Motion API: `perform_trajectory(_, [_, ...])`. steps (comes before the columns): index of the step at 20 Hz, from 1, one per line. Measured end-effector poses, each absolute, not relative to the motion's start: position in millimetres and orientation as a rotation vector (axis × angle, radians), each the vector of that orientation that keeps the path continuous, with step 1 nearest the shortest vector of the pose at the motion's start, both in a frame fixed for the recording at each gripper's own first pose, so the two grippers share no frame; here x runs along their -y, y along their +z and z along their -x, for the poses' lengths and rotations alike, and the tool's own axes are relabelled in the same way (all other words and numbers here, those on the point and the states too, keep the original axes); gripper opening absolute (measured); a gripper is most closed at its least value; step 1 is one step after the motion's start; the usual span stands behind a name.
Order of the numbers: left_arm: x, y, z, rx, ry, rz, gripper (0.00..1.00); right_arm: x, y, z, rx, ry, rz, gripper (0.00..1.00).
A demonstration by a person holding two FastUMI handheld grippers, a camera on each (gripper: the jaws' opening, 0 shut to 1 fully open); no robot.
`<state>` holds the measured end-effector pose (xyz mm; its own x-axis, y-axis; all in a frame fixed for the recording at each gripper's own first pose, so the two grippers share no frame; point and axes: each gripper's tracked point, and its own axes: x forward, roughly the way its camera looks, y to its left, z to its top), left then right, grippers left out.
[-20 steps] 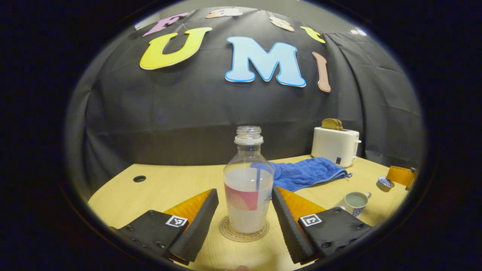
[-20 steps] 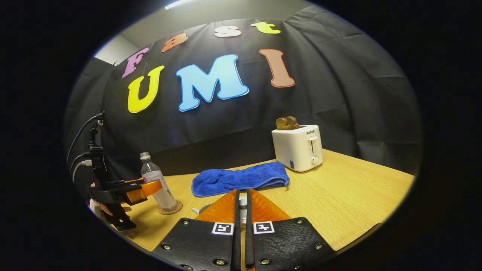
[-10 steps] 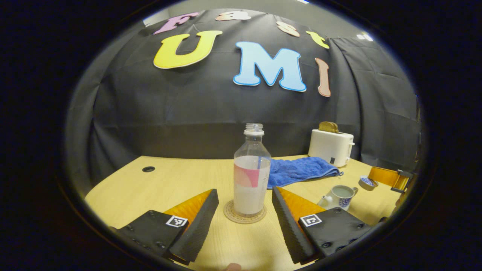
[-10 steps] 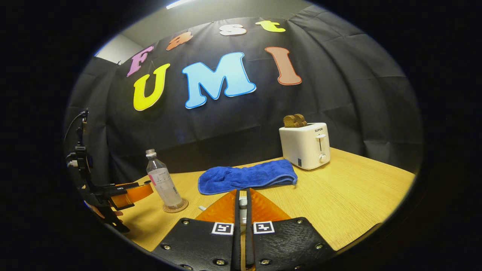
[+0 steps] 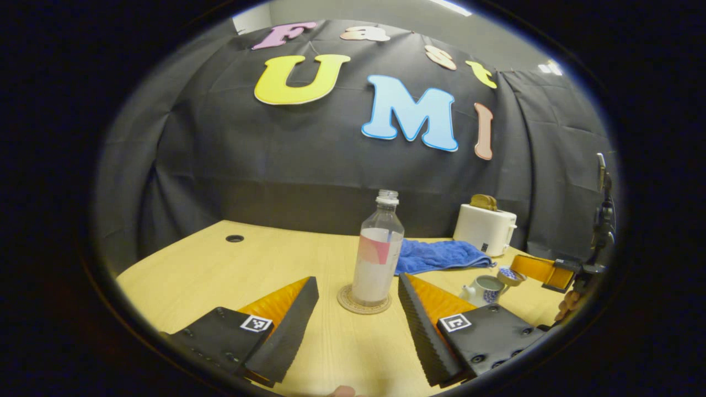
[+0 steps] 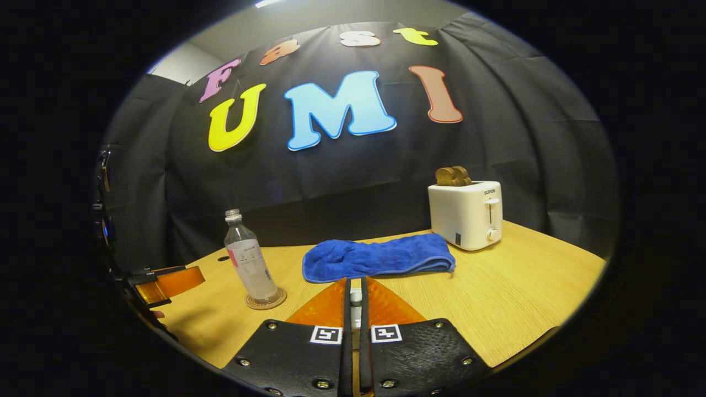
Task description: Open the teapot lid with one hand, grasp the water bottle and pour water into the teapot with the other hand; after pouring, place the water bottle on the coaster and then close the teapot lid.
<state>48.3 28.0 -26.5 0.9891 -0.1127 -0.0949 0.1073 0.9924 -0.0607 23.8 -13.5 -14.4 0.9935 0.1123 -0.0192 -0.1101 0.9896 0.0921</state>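
The wooden table (image 6: 513,286) carries a coaster (image 5: 363,300), blue towel (image 6: 378,257), toaster (image 6: 466,215) and, seemingly, a teapot (image 5: 483,290).

Water bottle (image 5: 378,259): clear plastic, pink-red label, pale cloudy fill. Coaster (image 5: 364,302): tan, dark ring print. Teapot (image 5: 485,289): white, blue pattern; lid (image 5: 510,274) blue-and-white. Towel (image 6: 378,257): deep blue. Toaster (image 6: 466,215): white; toast (image 6: 453,176) brown. Tabletop (image 6: 513,298): light yellow woodgrain.

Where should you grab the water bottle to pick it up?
Grip the water bottle around its straight middle, at the label. It stands upright on the coaster with no cap, so come in level from the near side, probably safest against tipping.
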Motion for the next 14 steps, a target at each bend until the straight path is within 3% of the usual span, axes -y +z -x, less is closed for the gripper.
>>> perform_trajectory(14, [-25,-5,-3,-0.041,-0.126,0.055,0.98,1,-37,-49,-0.089,0.107,-0.019,0.05])
